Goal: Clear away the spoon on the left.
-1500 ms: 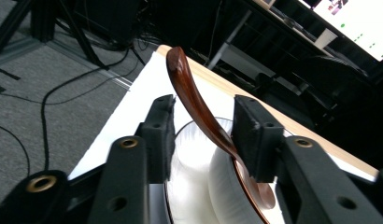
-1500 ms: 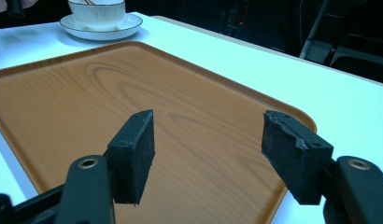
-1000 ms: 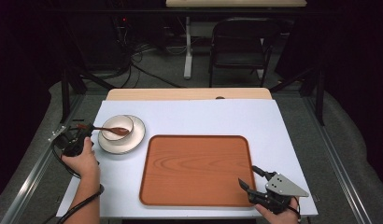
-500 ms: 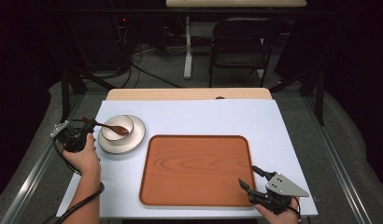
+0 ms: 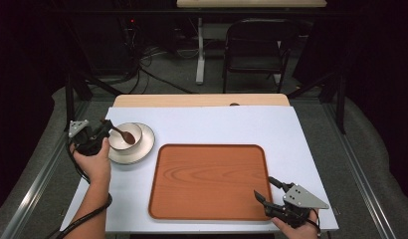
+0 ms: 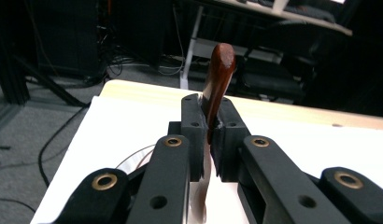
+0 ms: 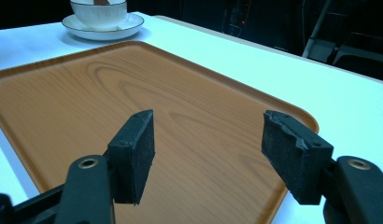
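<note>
While the left hand-held gripper (image 5: 100, 135) sits at the near left edge of the bench (image 5: 212, 124), its jaws are clamped on the handle of a wooden spoon (image 5: 123, 133). In the left gripper view the spoon (image 6: 216, 84) stands edge-on between the two black pads, its reddish-brown end rising above them and a paler part running down below the grip. From above, the spoon reaches away from this hand-held gripper to its right, with its dark brown end over the white cup (image 5: 125, 136). Whether that end touches the cup's inside cannot be told. The cup stands on a white saucer (image 5: 145, 145), just beside the left hand-held gripper and touching neither jaw. The person's left hand (image 5: 95, 162) grips the tool from behind, and a black cable trails back along the forearm.

The right hand-held gripper (image 5: 267, 191) is well apart from the cup, at the near right corner of the bench, and its jaws are spread wide with nothing between them. Directly ahead of it lies the wooden tray (image 5: 207, 179); its tips hang over the tray's near right corner. In the right gripper view the tray (image 7: 133, 102) stretches away between and beyond the open pads, and the cup on its saucer (image 7: 103, 21) stands past the tray's far edge.
</note>
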The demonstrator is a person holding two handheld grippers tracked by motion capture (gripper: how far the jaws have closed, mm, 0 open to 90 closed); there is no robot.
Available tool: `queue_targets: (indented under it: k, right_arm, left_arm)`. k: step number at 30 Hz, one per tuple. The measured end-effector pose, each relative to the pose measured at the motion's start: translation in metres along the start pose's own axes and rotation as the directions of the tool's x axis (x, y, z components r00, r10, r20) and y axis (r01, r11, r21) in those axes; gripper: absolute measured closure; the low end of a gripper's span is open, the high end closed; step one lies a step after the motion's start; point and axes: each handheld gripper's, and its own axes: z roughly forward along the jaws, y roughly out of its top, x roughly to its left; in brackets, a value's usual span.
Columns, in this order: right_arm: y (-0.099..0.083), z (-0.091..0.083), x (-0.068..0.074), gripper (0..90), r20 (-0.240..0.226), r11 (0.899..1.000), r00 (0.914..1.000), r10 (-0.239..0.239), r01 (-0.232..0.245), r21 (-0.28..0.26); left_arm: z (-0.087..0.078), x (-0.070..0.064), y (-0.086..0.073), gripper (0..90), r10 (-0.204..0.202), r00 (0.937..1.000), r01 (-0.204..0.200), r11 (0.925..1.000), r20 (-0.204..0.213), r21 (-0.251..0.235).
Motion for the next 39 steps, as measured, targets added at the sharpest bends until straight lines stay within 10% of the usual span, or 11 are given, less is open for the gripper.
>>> queue_targets:
  k: [14, 32, 35, 39]
  right_arm:
    - [0.0, -0.004, -0.005, 34.5, -0.004, 1.0, 0.9999, 0.014, -0.014, -0.015]
    - [0.001, -0.004, -0.001, 34.5, -0.003, 1.0, 1.0, -0.002, 0.002, -0.015]
    - [0.001, -0.004, -0.001, 34.5, -0.001, 1.0, 1.0, -0.001, 0.001, -0.014]
    - [0.001, -0.003, 0.0, 34.5, 0.0, 1.0, 1.0, 0.002, -0.002, -0.009]
  left_arm:
    - [-0.014, -0.044, 0.038, 84.8, 0.236, 0.9714, -0.236, 0.9715, -0.022, 0.023]
    - [-0.049, -0.06, 0.066, 84.9, 0.254, 0.9593, -0.263, 0.9631, 0.123, 0.059]
    - [-0.057, -0.064, 0.07, 84.9, 0.264, 0.9487, -0.28, 0.9568, 0.175, 0.078]
    - [-0.071, -0.075, 0.071, 84.9, 0.298, 0.9195, -0.333, 0.937, 0.257, 0.106]
